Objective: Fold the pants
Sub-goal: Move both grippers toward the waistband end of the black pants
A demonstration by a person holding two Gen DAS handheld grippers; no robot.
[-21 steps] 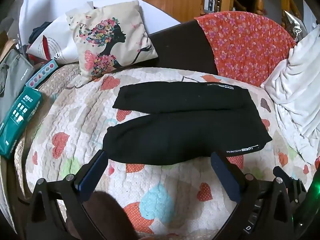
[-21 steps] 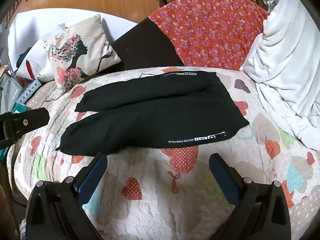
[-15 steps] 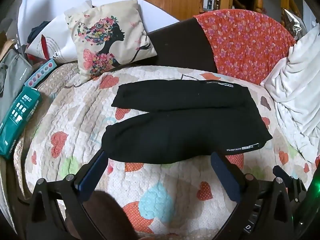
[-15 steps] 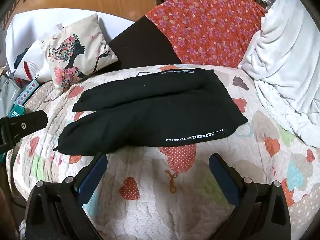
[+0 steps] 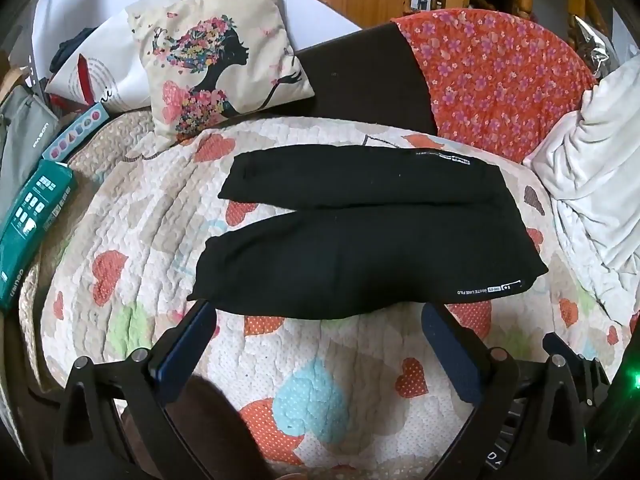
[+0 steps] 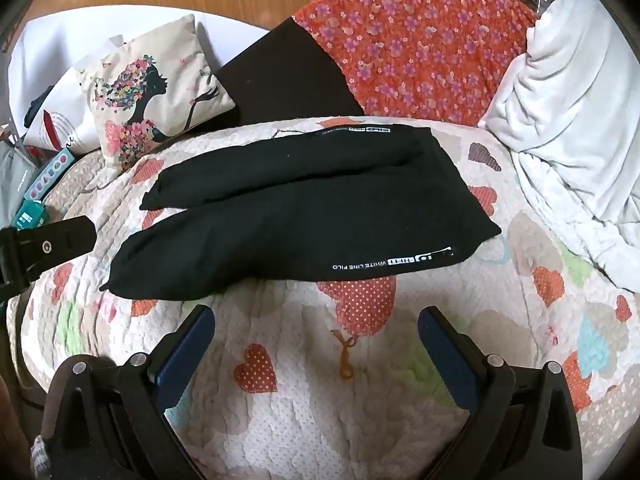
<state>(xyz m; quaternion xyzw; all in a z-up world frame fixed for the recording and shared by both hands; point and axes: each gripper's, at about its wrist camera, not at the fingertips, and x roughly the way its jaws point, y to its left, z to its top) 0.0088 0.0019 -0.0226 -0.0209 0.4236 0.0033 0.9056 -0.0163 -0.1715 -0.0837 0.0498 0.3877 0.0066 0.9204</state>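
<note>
Black pants [image 5: 368,248] lie flat on a heart-patterned quilt [image 5: 312,360], legs pointing left, waistband with white lettering at the right. The two legs spread apart slightly at the left ends. My left gripper [image 5: 320,316] hovers open just in front of the near leg, its left fingertip [image 5: 200,320] close to the leg's cuff corner. In the right wrist view the same pants [image 6: 304,220] lie ahead of my right gripper [image 6: 316,320], which is open with nothing between its fingers, a little short of the near edge. The left gripper's body [image 6: 44,248] shows at that view's left edge.
A cushion with a flower-haired silhouette [image 5: 216,72] leans at the back left. A red floral cover [image 5: 492,80] and a white blanket [image 5: 600,168] lie at the right. Green and grey boxes [image 5: 32,216] sit by the quilt's left edge. A wooden wall stands behind.
Both grippers have drifted slightly, so the pants sit a little lower and further left in each view. Both stay open; the pants have not moved.
</note>
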